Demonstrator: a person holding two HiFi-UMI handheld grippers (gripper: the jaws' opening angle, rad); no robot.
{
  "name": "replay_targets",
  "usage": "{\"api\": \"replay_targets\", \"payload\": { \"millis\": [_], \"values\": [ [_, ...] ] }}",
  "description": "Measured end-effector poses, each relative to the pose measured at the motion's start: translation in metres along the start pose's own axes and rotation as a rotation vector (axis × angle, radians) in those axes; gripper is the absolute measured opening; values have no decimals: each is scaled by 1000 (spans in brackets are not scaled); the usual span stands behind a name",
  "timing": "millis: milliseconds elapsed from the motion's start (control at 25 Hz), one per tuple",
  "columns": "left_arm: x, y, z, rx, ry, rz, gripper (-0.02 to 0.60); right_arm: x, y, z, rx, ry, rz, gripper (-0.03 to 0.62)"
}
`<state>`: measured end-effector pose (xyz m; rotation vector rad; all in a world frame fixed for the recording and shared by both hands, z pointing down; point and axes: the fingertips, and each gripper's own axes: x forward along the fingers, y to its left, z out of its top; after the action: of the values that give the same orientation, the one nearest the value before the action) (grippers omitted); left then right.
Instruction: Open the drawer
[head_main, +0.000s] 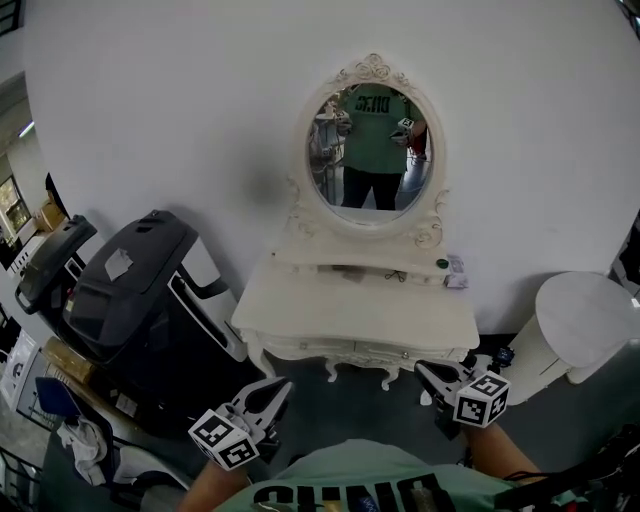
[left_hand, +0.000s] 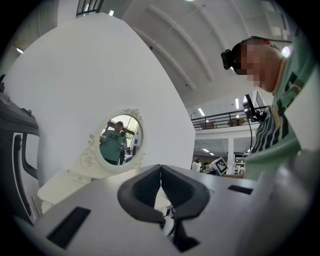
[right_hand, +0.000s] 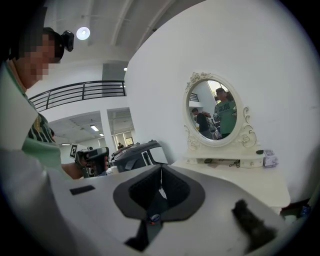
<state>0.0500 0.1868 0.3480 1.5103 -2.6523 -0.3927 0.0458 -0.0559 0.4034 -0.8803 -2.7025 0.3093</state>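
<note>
A cream dressing table (head_main: 360, 310) with an oval mirror (head_main: 372, 150) stands against the white wall. Its drawer front (head_main: 352, 353) runs along the carved front edge and looks closed. My left gripper (head_main: 280, 386) is held low in front of the table's left leg, short of it, with its jaws shut and nothing between them. My right gripper (head_main: 420, 367) hovers just before the table's right front corner, jaws shut and empty. The left gripper (left_hand: 160, 168) sees the mirror (left_hand: 119, 140) to its left. The right gripper (right_hand: 161, 170) sees the tabletop (right_hand: 250, 177) to its right.
A large black machine (head_main: 140, 285) stands left of the table, close to my left gripper. A white round stool (head_main: 580, 320) sits at the right. A small pack (head_main: 456, 272) and a dark-lidded jar (head_main: 442, 264) rest on the table's back shelf. Grey floor lies under the table.
</note>
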Motion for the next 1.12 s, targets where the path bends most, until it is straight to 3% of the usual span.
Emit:
{"api": "replay_targets", "payload": {
  "millis": [400, 640, 920, 1120],
  "values": [
    [-27, 121, 49, 40, 18, -120, 11, 112, 38, 34, -14, -29, -97, 12],
    [-34, 178, 53, 8, 44, -165, 11, 162, 53, 36, -7, -15, -126, 12],
    [-6, 212, 49, -23, 58, -173, 11, 186, 18, 36, 25, 12, -156, 12],
    [39, 228, 44, -18, 70, -124, 11, 209, -30, 49, 34, 6, -91, 12]
  ]
}}
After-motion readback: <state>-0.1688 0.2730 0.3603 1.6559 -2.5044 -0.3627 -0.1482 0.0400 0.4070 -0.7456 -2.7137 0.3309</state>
